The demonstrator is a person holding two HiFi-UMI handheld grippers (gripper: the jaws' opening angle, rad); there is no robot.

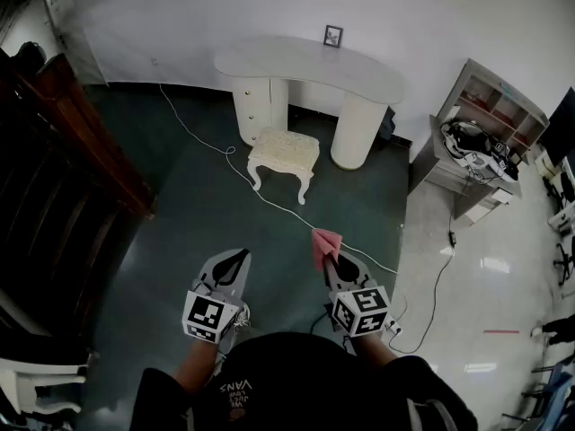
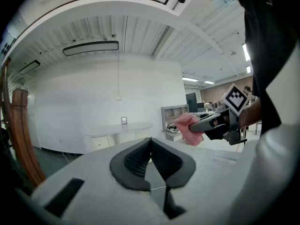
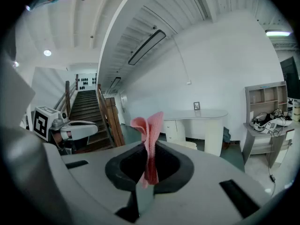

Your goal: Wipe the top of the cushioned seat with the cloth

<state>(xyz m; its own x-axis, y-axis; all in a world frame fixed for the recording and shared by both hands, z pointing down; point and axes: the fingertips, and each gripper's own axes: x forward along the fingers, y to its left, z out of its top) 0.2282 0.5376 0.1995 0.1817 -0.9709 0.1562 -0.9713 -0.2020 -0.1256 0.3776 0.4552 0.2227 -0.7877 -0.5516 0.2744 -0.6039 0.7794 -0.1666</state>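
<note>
We pinch the soft pink cloth in our right gripper, left gripper fingers closed empty, and should step nearer the far cream cushioned seat.

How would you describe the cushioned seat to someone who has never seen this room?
Look to the far white wall, where a long curved white table stands on two rounded pedestals. Directly in front of it, on the dark green floor, stands the cushioned seat. It is the only low cream stool there, with a padded top and curved legs.
</note>
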